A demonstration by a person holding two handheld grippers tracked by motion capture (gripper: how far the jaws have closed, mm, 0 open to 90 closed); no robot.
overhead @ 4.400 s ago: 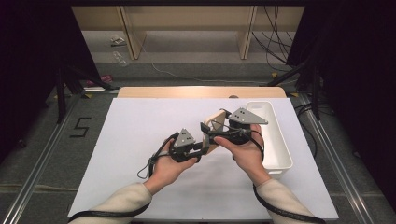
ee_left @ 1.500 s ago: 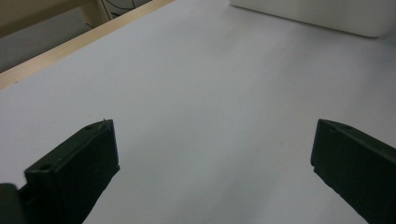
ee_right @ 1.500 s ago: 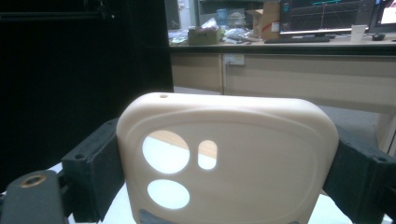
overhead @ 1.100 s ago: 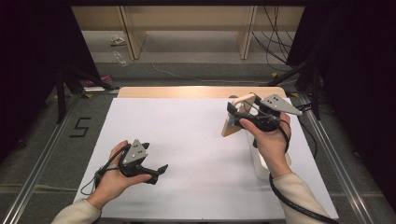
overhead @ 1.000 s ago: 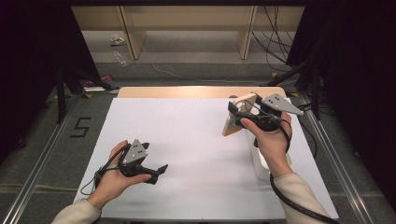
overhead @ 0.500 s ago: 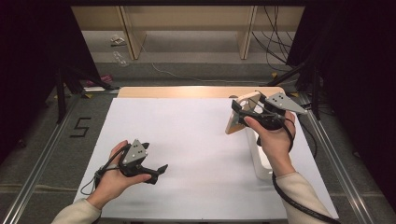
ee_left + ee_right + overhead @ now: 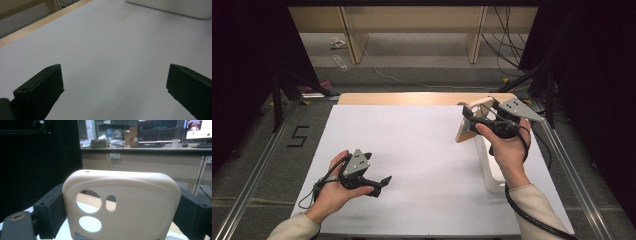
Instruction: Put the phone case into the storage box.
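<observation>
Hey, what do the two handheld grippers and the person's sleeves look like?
Both the left gripper and right gripper are black, with two flat black jaws and a grey three-cornered plate on top. A black cable trails from the right one. The person wears cream sleeves.

Lab, monitors (image 7: 160, 131), cables (image 7: 507, 30), workbench (image 7: 150, 157)

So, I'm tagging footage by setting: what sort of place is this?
Probably a lab or office data-collection station: a white-covered table inside black curtains, with lit monitors on a desk behind.
</observation>
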